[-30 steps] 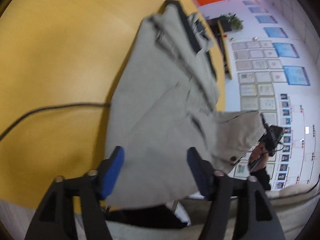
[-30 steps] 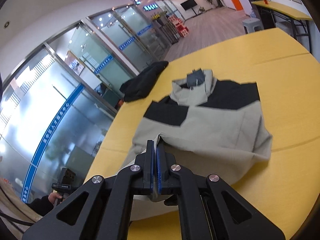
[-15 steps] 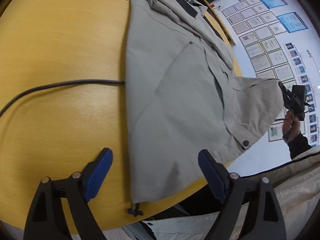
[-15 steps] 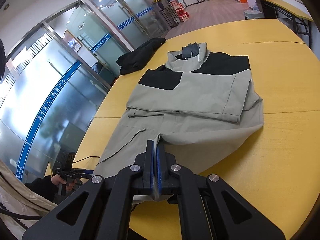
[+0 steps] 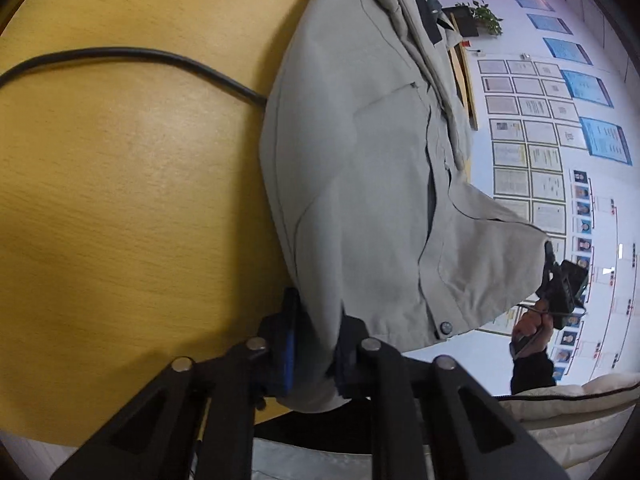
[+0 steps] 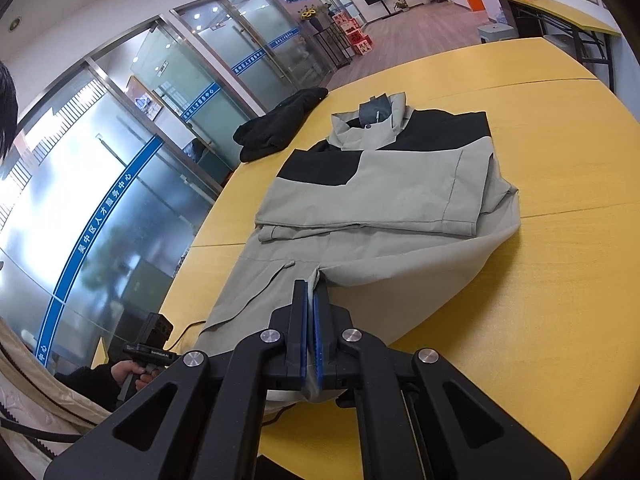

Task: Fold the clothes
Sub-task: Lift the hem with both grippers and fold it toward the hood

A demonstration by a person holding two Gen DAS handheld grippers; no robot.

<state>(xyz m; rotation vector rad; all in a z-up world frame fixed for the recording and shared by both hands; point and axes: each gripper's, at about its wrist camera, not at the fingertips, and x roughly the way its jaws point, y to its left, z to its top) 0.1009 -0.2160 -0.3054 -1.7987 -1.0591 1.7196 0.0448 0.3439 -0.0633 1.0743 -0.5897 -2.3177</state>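
**Both grippers clamped on the jacket hem**

Yellow wooden table (image 6: 560,240) fills most of what we see, with glass office doors behind it in the right wrist view and framed notices on a white wall in the left wrist view. On it lies our grey-and-black jacket (image 6: 380,208), collar away from us, sleeves folded across the chest, hem at the near table edge. We have our right gripper (image 6: 311,312) pinched together on the hem fabric, and our left gripper (image 5: 316,344) clamped on a bunched corner of the same hem (image 5: 360,200). A black cable (image 5: 120,54) runs across the table and under the jacket. A black garment (image 6: 280,124) sits apart, beyond the collar.
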